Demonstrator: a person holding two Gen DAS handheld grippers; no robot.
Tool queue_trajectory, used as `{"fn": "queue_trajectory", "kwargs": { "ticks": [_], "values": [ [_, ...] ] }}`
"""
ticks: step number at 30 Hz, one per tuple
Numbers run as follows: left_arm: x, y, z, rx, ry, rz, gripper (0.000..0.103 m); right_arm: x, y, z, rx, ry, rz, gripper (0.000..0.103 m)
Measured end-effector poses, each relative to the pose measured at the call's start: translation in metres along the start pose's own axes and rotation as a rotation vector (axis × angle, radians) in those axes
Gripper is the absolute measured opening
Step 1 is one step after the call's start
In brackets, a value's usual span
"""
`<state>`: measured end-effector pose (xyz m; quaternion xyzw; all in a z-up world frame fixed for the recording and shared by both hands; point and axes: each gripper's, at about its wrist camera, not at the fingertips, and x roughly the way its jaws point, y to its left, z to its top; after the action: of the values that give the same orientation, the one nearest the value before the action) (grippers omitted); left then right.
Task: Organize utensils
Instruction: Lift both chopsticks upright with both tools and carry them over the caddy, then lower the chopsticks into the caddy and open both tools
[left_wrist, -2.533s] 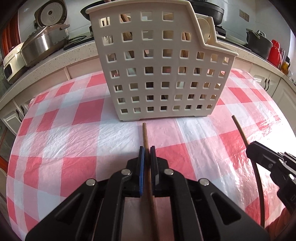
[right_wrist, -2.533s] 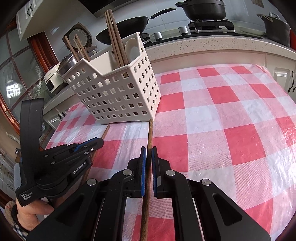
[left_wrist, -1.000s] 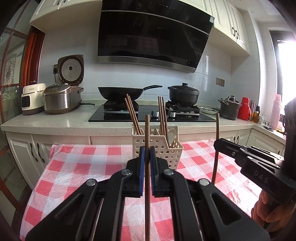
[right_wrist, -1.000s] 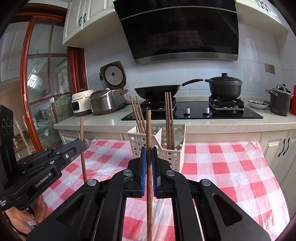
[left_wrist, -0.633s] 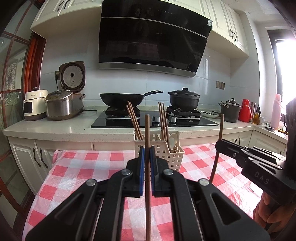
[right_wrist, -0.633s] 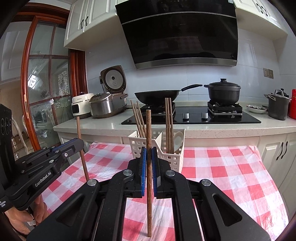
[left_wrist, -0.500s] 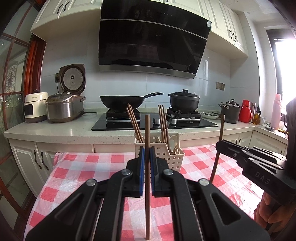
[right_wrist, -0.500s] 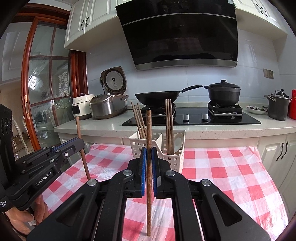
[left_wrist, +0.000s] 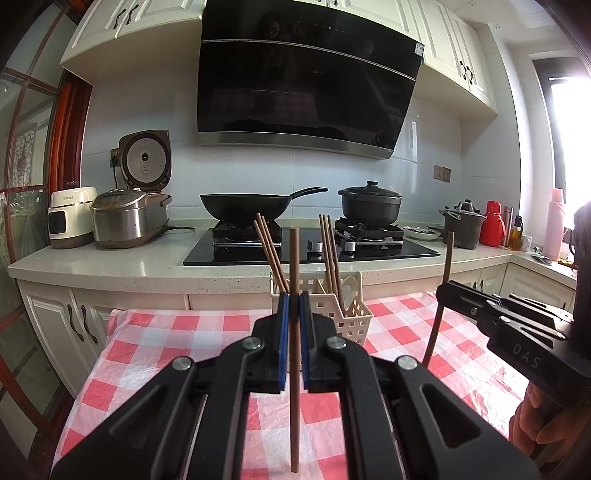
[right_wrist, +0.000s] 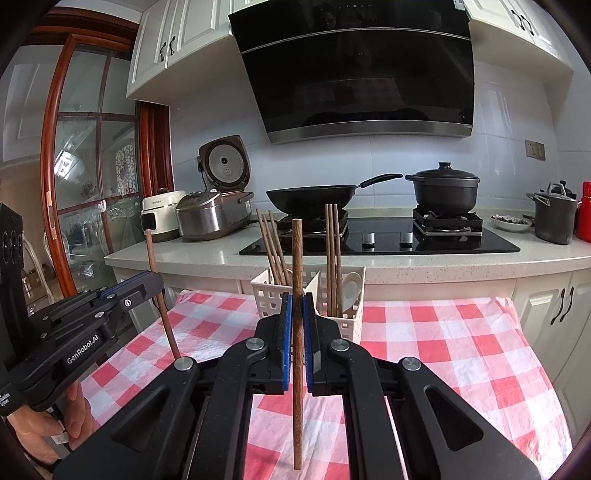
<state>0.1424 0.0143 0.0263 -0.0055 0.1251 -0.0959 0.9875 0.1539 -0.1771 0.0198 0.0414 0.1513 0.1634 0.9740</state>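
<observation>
My left gripper (left_wrist: 294, 306) is shut on a brown chopstick (left_wrist: 294, 387) and holds it upright above the table. My right gripper (right_wrist: 297, 306) is shut on another brown chopstick (right_wrist: 297, 387), also upright. Each gripper shows in the other's view: the right one (left_wrist: 443, 291) and the left one (right_wrist: 155, 282). The white perforated utensil basket (left_wrist: 354, 321) stands beyond them on the checked tablecloth (left_wrist: 155, 354); it also shows in the right wrist view (right_wrist: 351, 325). It holds several chopsticks (right_wrist: 332, 251) and a white spoon (right_wrist: 351, 290).
A counter runs behind the table with a wok (left_wrist: 243, 208), a black pot (left_wrist: 369, 205), rice cookers (left_wrist: 129, 218), and a grey pot (right_wrist: 554, 218). White cabinets (right_wrist: 554, 306) stand at the right. A glass door (right_wrist: 85, 184) is at the left.
Both grippers lifted their chopsticks off the table and turned them from lying flat to upright. In the last half second they rose slightly; the basket looks a little lower and farther.
</observation>
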Motion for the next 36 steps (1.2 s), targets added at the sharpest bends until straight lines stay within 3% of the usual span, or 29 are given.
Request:
{"fn": "queue_trajectory", "kwargs": {
  "ticks": [25, 31, 36],
  "values": [
    [0.023, -0.002, 0.006, 0.011, 0.024, -0.008, 0.005, 0.019, -0.004, 0.009, -0.015, 0.018, 0.005, 0.006],
    [0.034, 0.003, 0.049, 0.021, -0.002, -0.046, 0.005, 0.024, -0.009, 0.045, -0.042, -0.035, 0.017, 0.006],
    [0.050, 0.006, 0.112, 0.046, -0.059, -0.072, 0.005, 0.041, -0.025, 0.093, -0.031, -0.072, 0.019, 0.006]
  ]
}}
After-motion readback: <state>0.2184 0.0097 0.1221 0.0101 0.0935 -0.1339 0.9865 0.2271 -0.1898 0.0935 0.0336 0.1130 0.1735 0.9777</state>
